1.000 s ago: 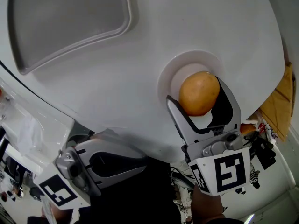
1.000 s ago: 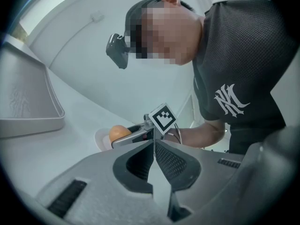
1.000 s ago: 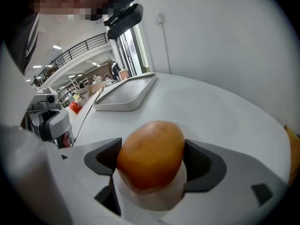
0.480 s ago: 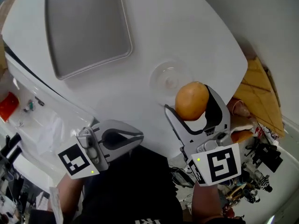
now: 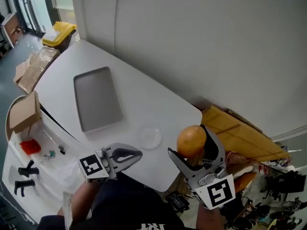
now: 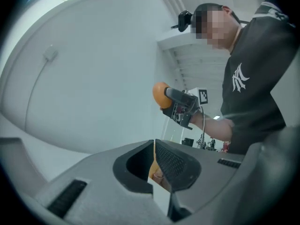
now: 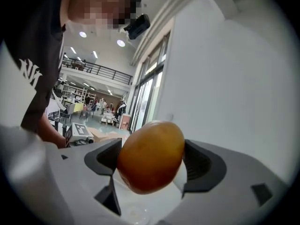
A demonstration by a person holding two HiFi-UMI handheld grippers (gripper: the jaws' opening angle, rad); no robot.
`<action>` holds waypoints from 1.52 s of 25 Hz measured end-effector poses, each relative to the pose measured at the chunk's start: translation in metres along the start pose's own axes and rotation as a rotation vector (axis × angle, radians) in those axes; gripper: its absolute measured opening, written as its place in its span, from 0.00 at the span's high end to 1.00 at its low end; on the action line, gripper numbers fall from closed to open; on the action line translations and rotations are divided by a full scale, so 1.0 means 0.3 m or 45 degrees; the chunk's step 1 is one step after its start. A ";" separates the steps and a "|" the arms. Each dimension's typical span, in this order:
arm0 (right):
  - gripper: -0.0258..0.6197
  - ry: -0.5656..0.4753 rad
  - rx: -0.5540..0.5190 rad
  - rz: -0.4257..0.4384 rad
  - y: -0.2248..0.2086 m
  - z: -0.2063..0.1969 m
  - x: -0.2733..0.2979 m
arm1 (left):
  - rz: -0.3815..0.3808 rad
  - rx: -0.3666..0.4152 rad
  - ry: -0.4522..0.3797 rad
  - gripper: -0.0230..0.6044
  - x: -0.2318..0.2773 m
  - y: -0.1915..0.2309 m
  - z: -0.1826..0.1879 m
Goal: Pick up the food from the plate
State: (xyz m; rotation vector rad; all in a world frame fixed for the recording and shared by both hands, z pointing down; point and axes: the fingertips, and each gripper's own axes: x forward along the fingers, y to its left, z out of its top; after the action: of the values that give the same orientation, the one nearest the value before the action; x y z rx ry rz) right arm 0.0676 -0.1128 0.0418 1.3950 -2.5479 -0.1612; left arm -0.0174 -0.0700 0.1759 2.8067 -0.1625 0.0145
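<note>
A round orange-brown piece of food [image 5: 191, 141] is held up in the air, off the table's right corner, with my right gripper [image 5: 188, 140] shut on it. The right gripper view has the food [image 7: 151, 162] filling the gap between both pads. The small clear plate [image 5: 150, 138] lies bare on the white table [image 5: 144, 104], to the left of and below the food. My left gripper [image 5: 136, 154] hovers at the table's near edge, jaws shut on nothing. In the left gripper view its jaws [image 6: 154, 146] meet, and the food [image 6: 160, 94] shows beyond them.
A grey tray [image 5: 96, 99] lies on the table left of the plate. Cardboard boxes [image 5: 26, 111] and a yellow bin [image 5: 60, 32] stand at the left. A wooden panel [image 5: 240, 134] leans by the wall on the right. Clutter covers the floor below.
The right gripper has lifted the food off the plate and carried it up and to the right. The head view has risen far above the table. The left gripper has come up too.
</note>
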 end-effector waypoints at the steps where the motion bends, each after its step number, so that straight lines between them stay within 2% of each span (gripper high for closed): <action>1: 0.33 -0.064 -0.031 -0.017 0.001 0.056 -0.069 | -0.015 0.041 -0.027 0.95 0.012 -0.051 0.052; 3: 0.33 -0.192 -0.067 -0.033 0.006 0.147 -0.211 | -0.035 0.129 -0.062 0.95 0.036 -0.148 0.154; 5: 0.33 -0.331 -0.032 -0.012 0.020 0.222 -0.357 | -0.052 0.230 -0.053 0.95 0.060 -0.247 0.242; 9: 0.33 -0.608 0.212 0.107 0.057 0.299 -0.637 | -0.126 0.397 -0.005 0.95 0.112 -0.480 0.373; 12: 0.33 -0.738 0.326 0.170 0.107 0.295 -0.775 | -0.201 0.426 -0.060 0.95 0.103 -0.654 0.456; 14: 0.33 -0.765 0.351 0.211 0.140 0.280 -0.840 | -0.216 0.440 -0.088 0.95 0.102 -0.751 0.474; 16: 0.33 -0.777 0.385 0.253 0.162 0.258 -0.892 | -0.206 0.490 -0.040 0.95 0.113 -0.816 0.450; 19: 0.33 -0.821 0.474 0.292 0.182 0.241 -0.945 | -0.160 0.544 0.061 0.95 0.115 -0.851 0.396; 23: 0.33 -0.838 0.526 0.362 0.226 0.231 -0.949 | -0.153 0.556 0.094 0.95 0.088 -0.875 0.363; 27: 0.33 -0.916 0.763 0.482 0.221 0.229 -0.967 | -0.219 0.538 0.111 0.95 0.087 -0.949 0.324; 28: 0.33 -0.937 0.788 0.509 0.230 0.238 -0.973 | -0.240 0.530 0.106 0.95 0.081 -0.972 0.319; 33: 0.33 -0.884 0.700 0.597 0.328 0.250 -0.966 | -0.309 0.435 -0.032 0.95 0.026 -1.039 0.351; 35: 0.33 -0.873 0.695 0.634 0.352 0.248 -0.974 | -0.318 0.457 -0.070 0.95 0.017 -1.075 0.376; 38: 0.33 -0.884 0.694 0.675 0.376 0.249 -0.997 | -0.319 0.502 -0.042 0.95 0.018 -1.110 0.381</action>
State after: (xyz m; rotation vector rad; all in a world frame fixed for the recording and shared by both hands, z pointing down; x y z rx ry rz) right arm 0.1119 0.1987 -0.0516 0.8090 -3.6537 0.1961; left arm 0.0250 0.2052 -0.0397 3.2000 0.2083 -0.0657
